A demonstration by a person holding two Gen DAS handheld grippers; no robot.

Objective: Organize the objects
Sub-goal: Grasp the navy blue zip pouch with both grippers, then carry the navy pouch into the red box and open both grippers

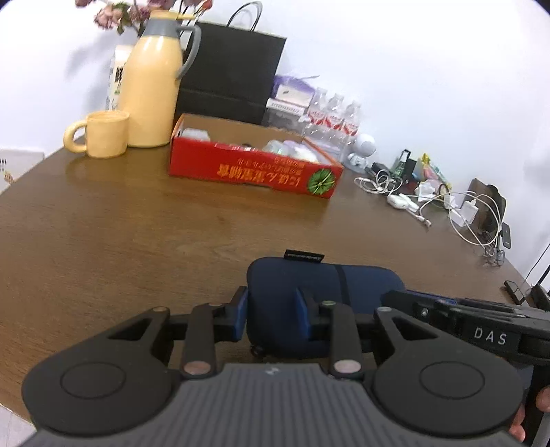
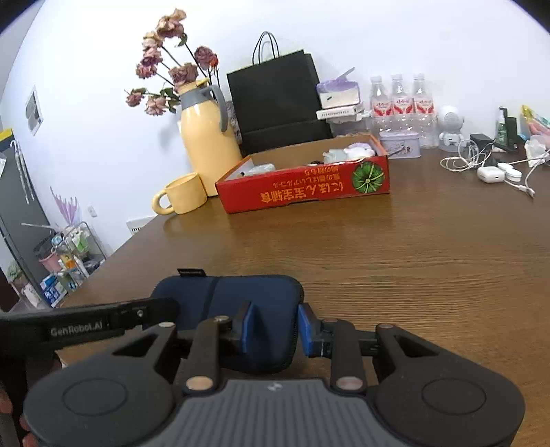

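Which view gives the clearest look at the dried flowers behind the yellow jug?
The right wrist view: the dried flowers show whole, stems and blooms, rising behind the yellow jug. In the left wrist view only a few blooms show at the top edge, cut off by the frame above the jug.

Near side of the blue case (image 1: 323, 292) is hidden behind the left gripper (image 1: 273, 318) & its fingers; same w/ the right gripper (image 2: 275, 326) in the other view. Things inside the red box (image 1: 254, 168) are blurry, mostly hidden by its wall, can't tell what they are. Flowers (image 1: 113, 13) cut off by the top edge in left view. Small stuff by the white cables (image 1: 474, 213) too tiny to name. A bit of a hand (image 1: 529, 412) peeks in at the corner, rest cut off.
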